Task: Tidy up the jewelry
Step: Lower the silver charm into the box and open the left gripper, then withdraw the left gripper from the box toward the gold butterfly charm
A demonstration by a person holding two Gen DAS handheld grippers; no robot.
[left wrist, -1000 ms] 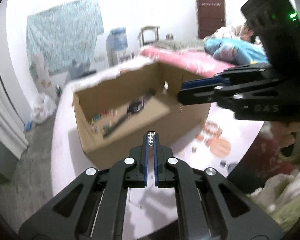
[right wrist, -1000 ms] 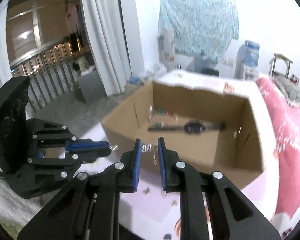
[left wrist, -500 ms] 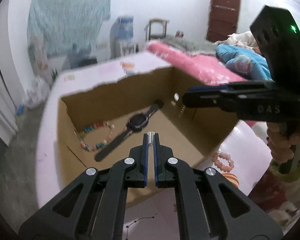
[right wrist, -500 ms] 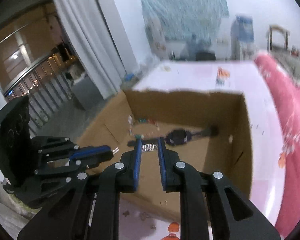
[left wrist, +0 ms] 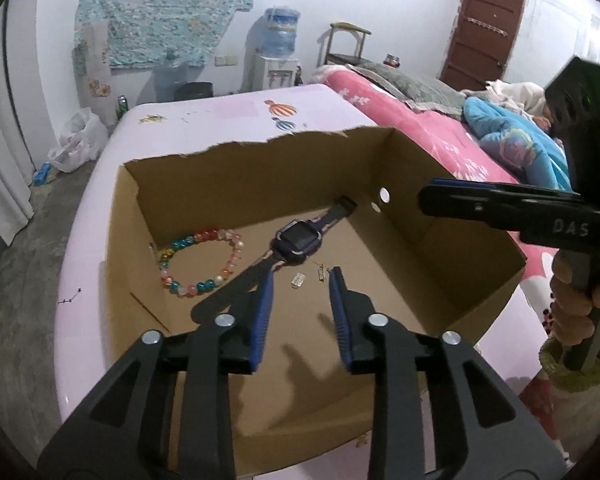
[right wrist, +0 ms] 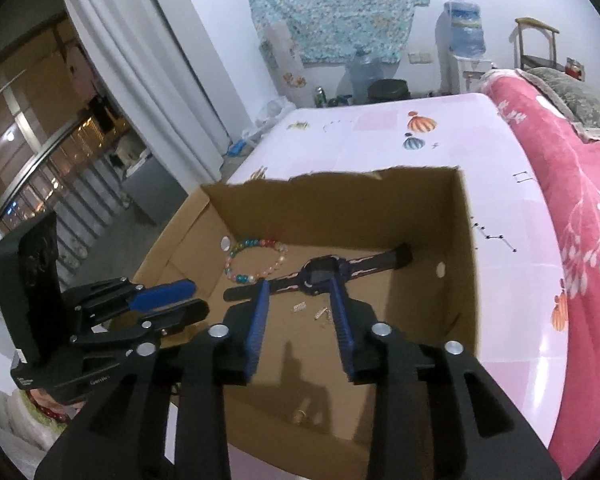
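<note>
Both grippers hang over the open brown cardboard box [left wrist: 476,276] on the pink-topped table [left wrist: 228,112]. Left gripper [left wrist: 300,284]: blue-padded fingers [left wrist: 263,312] spread, jaws just been opening, nothing pinched. Small silver ribbed clasp pieces [left wrist: 298,280] lie loose on the box floor, seen in the gap between the fingertips, apart from both pads; a second tiny piece [left wrist: 322,272] sits just beside it, nearer the right-hand finger.

Right gripper [right wrist: 300,292]: fingers [right wrist: 257,320] also spread, jaws just been opening, nothing between the pads. In its view the same silver bits [right wrist: 299,307] rest on the cardboard floor between the two fingertips, not touching either.

Dark purple-black wristwatch [left wrist: 298,240] lies flat in the box just beyond the silver bits, strap running diagonally. Multicoloured beaded bracelet [left wrist: 200,260] lies left of the watch, near the left wall. A small gold ring [right wrist: 299,416] lies on the box floor near the front wall in the right wrist view.
</note>
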